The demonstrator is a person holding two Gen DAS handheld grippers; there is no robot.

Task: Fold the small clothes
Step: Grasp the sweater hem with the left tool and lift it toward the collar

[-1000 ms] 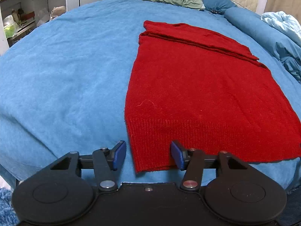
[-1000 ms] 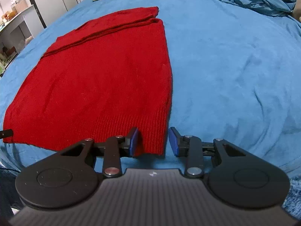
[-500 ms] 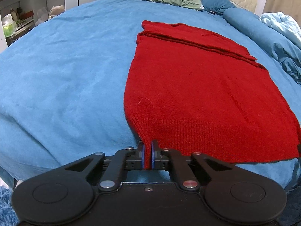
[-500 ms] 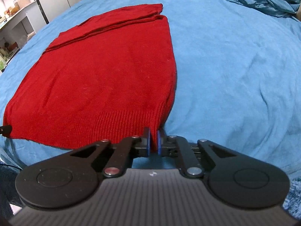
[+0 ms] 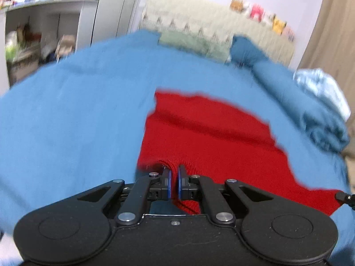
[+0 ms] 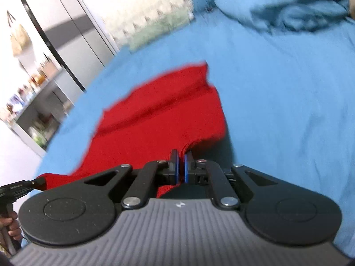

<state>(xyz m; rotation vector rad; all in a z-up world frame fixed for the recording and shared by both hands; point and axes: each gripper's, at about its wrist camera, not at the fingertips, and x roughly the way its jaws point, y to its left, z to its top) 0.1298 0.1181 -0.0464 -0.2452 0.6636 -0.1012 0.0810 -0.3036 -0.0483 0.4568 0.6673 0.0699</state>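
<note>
A red knitted sweater [image 5: 213, 137] lies on a blue bedspread [image 5: 66, 122], its sleeves folded across the far end. My left gripper [image 5: 174, 177] is shut on the near left hem corner and holds it lifted off the bed. My right gripper [image 6: 181, 164] is shut on the near right hem corner of the sweater [image 6: 159, 119], also lifted. The hem hangs between the two grippers. The left gripper's tip shows at the left edge of the right wrist view [image 6: 24, 185]. Both views are motion-blurred.
Pillows [image 5: 195, 44] and a cream headboard [image 5: 199, 22] are at the far end. A rolled blue duvet [image 6: 288, 6] lies on the right side of the bed. White shelves with clutter [image 5: 28, 33] stand to the left.
Both grippers closed on the hem corners, then raised them off the bed and carried them forward toward the far end. The views have tilted up and the sweater's near half is lifted.
</note>
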